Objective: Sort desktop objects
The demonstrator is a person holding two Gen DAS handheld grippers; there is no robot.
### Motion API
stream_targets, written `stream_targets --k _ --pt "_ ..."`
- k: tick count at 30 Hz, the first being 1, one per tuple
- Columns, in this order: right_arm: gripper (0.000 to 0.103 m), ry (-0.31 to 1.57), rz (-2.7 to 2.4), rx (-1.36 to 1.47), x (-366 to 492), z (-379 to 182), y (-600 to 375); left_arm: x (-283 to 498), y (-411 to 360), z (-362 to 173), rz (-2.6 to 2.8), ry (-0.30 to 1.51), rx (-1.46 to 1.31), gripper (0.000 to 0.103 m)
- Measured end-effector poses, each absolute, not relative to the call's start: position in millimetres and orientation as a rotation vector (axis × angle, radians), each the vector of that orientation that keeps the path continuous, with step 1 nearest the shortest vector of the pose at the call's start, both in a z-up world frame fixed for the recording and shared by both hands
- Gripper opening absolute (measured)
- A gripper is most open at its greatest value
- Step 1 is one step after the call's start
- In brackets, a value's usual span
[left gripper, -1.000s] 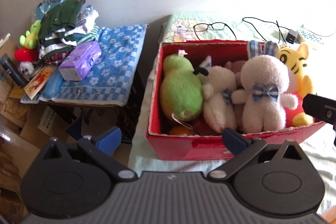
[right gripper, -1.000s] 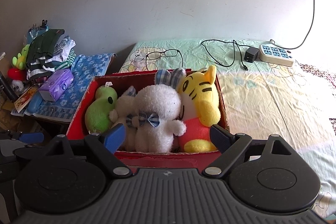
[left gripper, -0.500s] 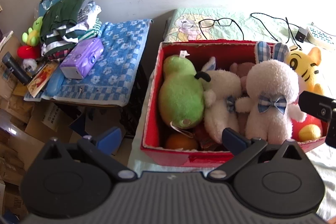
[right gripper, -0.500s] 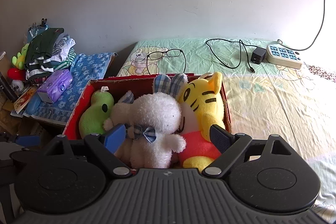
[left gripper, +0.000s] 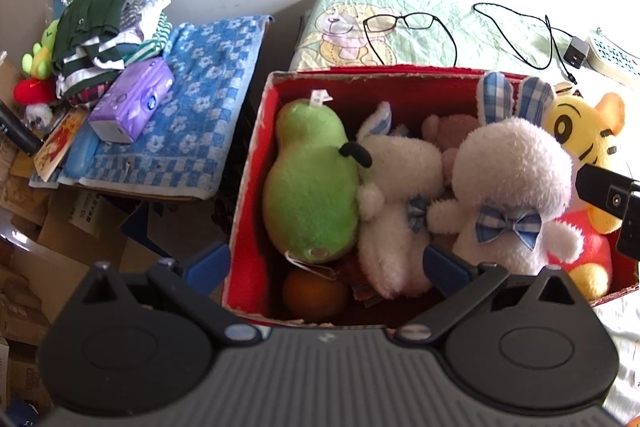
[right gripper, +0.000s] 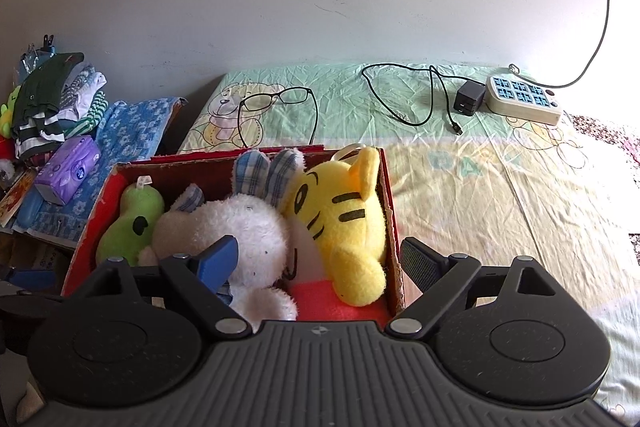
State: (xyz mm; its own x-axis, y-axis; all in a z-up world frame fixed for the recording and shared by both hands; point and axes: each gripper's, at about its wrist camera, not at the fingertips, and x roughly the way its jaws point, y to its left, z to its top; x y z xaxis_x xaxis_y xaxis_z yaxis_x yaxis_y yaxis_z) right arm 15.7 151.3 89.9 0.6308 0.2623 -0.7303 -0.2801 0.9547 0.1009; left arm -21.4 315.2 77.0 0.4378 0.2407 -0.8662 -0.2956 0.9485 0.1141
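Left gripper (left gripper: 326,261) hovers with fingers wide apart and empty, straddling the left wall of the red cardboard box (left gripper: 248,187) on the bed. Right gripper (right gripper: 316,261), equally spread and empty, straddles the right wall; descending risks snagging cardboard, missing the yellow plush tiger (right gripper: 340,211).

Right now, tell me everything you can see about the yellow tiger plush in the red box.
The yellow tiger plush is fuzzy fabric with black stripes, pointed ears, a white muzzle and a red-orange body. It sits tilted at the right end of the red box, its head above the rim, pressed against the white bunny plush and the box wall. Neither gripper touches it.
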Motion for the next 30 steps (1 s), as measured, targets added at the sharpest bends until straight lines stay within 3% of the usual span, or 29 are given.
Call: stream_targets --k 30 --pt "0.09 0.867 0.314 -0.007 12.1 88.2 155.3 -17.2 321.9 68.4 0.274 1.068 -0.101 0.102"
